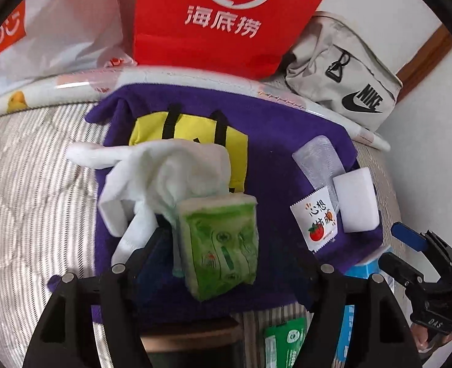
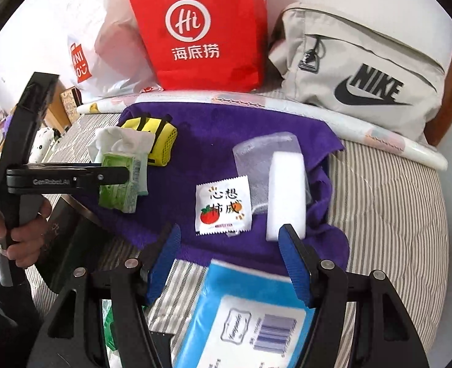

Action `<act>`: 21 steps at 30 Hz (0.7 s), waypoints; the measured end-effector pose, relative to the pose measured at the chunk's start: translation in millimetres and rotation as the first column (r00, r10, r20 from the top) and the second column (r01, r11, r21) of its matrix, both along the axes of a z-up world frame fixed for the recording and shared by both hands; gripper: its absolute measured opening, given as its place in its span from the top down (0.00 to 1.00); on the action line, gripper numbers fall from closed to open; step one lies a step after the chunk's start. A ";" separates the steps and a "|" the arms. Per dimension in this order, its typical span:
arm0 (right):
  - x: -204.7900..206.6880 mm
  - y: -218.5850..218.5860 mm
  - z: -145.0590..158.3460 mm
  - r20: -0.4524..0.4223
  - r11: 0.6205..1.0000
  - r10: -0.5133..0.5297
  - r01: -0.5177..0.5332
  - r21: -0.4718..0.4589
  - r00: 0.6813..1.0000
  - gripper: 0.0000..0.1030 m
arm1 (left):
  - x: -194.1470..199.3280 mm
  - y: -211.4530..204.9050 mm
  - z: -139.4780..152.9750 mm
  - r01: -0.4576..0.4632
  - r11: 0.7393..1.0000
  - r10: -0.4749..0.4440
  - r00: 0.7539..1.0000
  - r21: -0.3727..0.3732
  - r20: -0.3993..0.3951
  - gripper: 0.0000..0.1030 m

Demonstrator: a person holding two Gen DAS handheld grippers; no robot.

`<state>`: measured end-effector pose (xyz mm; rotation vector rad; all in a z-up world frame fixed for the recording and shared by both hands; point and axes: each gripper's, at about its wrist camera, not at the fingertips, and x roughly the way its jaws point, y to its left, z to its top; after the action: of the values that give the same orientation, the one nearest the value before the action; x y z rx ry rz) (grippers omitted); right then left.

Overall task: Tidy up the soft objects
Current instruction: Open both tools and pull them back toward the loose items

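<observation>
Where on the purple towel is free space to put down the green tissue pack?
Bare purple towel lies between the yellow pouch and the tomato sachet. The right side is crowded: white sponge, clear wrapper.

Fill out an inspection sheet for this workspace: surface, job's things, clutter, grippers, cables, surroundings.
Surface: purple towel spread on a striped bed cover.
Job's things: green tissue pack with white tissue pulled from it; white sponge block leaning on a clear mesh pouch; yellow pouch; tomato-print sachet.
Clutter: blue packet under the right gripper; green packet on the bed cover.
Grippers: left gripper shut on green tissue pack, held above the towel; right gripper open, holding nothing.
Cables: nothing seen.
Surroundings: red Haidilao bag, white Miniso bag, grey Nike bag along the wall.
</observation>
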<state>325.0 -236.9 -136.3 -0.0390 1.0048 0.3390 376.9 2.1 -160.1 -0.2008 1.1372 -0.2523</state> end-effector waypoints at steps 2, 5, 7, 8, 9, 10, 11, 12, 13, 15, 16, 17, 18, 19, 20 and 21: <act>-6.6 -4.1 1.2 0.002 1.000 -0.014 0.014 0.016 1.000 0.36 | -5.1 -1.3 5.3 -0.003 1.000 0.003 1.000 0.027 0.010 0.32; -18.6 -9.0 4.7 0.014 0.999 -0.028 0.028 0.035 0.999 0.36 | -21.3 -3.2 16.9 -0.019 0.997 0.016 0.999 0.071 0.046 0.32; -30.0 -11.0 8.5 0.038 0.999 -0.037 0.035 0.038 0.999 0.36 | -32.2 -0.9 24.9 -0.026 0.997 0.020 0.997 0.073 0.074 0.32; -36.5 -11.6 10.8 0.054 0.999 -0.041 0.039 0.034 0.998 0.36 | -40.6 0.6 30.0 -0.031 0.997 0.025 0.995 0.072 0.092 0.32; -43.8 -11.7 13.4 0.071 0.999 -0.043 0.041 0.023 0.997 0.36 | -47.3 1.6 34.2 -0.036 0.997 0.028 0.993 0.067 0.114 0.32; -49.1 -12.0 15.2 0.081 0.999 -0.042 0.041 0.014 0.996 0.36 | -55.0 2.3 38.4 -0.039 0.997 0.030 0.990 0.060 0.140 0.32; -56.8 -12.3 18.0 0.092 0.999 -0.044 0.044 0.006 0.995 0.36 | -65.7 2.8 43.9 -0.042 0.997 0.032 0.984 0.058 0.173 0.32; -63.4 -13.2 20.0 0.099 0.999 -0.047 0.046 0.012 0.994 0.36 | -71.6 2.2 46.7 -0.043 0.997 0.031 0.982 0.062 0.188 0.32; -69.2 -14.2 21.6 0.101 0.999 -0.048 0.046 0.024 0.994 0.36 | -81.2 2.4 50.6 -0.041 0.996 0.026 0.979 0.074 0.203 0.32; -84.1 -16.0 24.9 0.099 0.998 -0.049 0.044 0.053 0.994 0.36 | -96.3 1.0 55.0 -0.027 0.996 0.010 0.979 0.083 0.204 0.32; -90.7 -16.8 26.1 0.098 0.997 -0.050 0.044 0.063 0.994 0.36 | -106.1 0.3 56.8 -0.017 0.997 0.001 0.979 0.081 0.202 0.32; -99.5 -16.5 27.4 0.098 0.997 -0.047 0.039 0.073 0.994 0.36 | -113.5 -0.5 58.0 -0.016 0.997 -0.001 0.979 0.080 0.203 0.32; -107.0 -15.8 28.5 0.099 0.996 -0.041 0.033 0.079 0.994 0.36 | -125.1 -1.1 60.0 -0.020 0.996 0.002 0.978 0.083 0.208 0.32; -113.6 -14.8 29.3 0.101 0.996 -0.035 0.027 0.082 0.994 0.36 | -131.2 -0.5 60.5 -0.022 0.996 0.004 0.978 0.084 0.210 0.32; -121.8 -13.3 30.1 0.104 0.996 -0.027 0.018 0.084 0.994 0.36 | -139.8 -0.7 61.7 -0.021 0.996 0.002 0.977 0.086 0.213 0.32; -130.7 -12.0 30.8 0.109 0.996 -0.022 0.013 0.084 0.994 0.36 | -151.1 -2.0 62.1 -0.014 0.996 -0.005 0.976 0.085 0.216 0.32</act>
<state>194.3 -248.9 -105.5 0.0260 0.8804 0.3589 225.8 0.1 -98.1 -0.0965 0.9290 -0.2149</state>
